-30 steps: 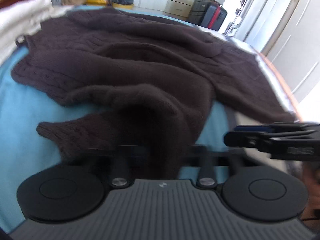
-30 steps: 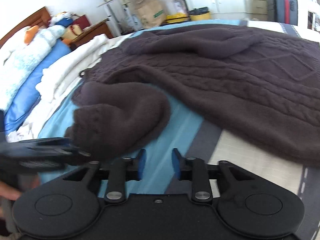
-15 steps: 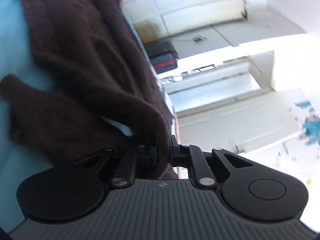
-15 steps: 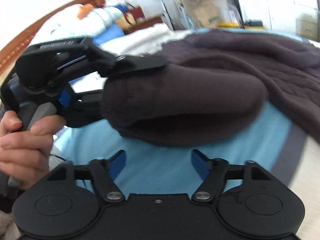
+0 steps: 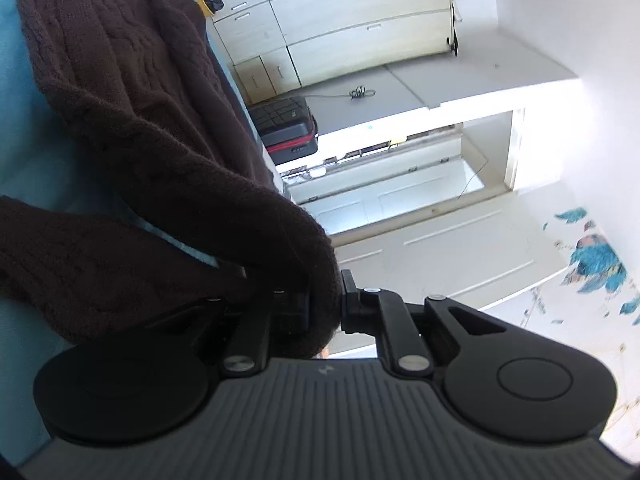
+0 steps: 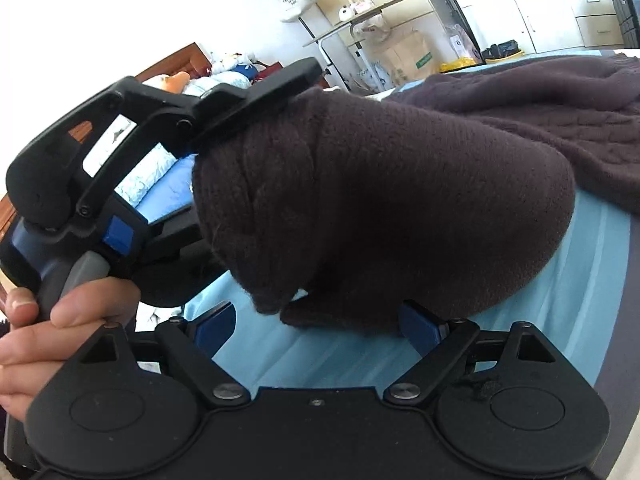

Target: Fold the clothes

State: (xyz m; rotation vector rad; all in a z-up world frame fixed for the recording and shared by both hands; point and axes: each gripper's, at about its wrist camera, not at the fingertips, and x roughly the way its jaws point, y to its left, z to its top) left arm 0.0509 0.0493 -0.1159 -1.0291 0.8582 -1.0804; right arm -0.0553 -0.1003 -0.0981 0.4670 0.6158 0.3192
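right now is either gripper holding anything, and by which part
The left gripper is shut on the brown sweater, pinching a bunched fold of its sleeve. The right gripper is open and holds nothing; the sleeve end lies between its fingers.

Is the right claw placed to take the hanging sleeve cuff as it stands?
Probably yes. The right claw is open, its jaws either side of the sleeve cuff hanging from the left claw; only blue sheet lies between.
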